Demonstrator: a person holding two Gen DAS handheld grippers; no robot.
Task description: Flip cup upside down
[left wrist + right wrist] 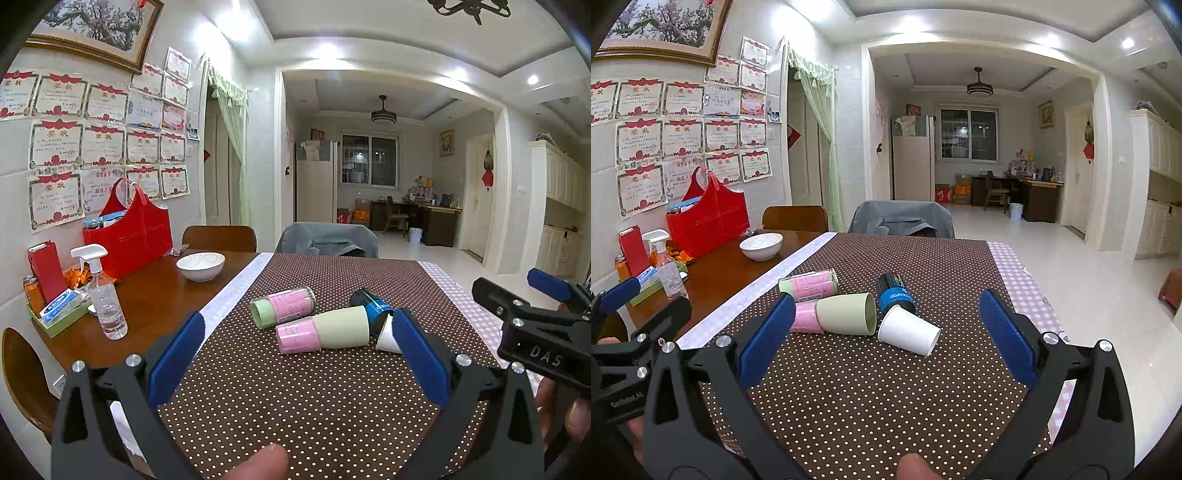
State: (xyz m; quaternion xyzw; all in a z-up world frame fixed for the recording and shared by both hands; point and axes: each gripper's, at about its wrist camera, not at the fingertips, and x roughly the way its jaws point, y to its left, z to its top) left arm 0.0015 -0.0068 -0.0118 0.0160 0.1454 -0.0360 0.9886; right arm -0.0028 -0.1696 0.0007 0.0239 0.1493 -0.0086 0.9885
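Observation:
Several cups lie on their sides on the brown dotted cloth [295, 387]. A pale green cup [341, 326] [847, 314] lies beside a white paper cup [908, 330], partly hidden in the left wrist view [386, 338]. A blue-black cup [371, 304] [895, 291] lies behind them. Two pink-labelled glass cups [284, 306] [809, 284] lie to the left. My left gripper [299, 354] is open, short of the cups. My right gripper [886, 332] is open, short of the white cup, and shows at the left wrist view's right edge [535, 306].
On the wooden table [155, 295] to the left stand a white bowl [200, 266], a spray bottle [105, 295], a red bag [129, 229] and a green tray of small items [59, 314]. A chair draped in grey [327, 240] stands at the far edge.

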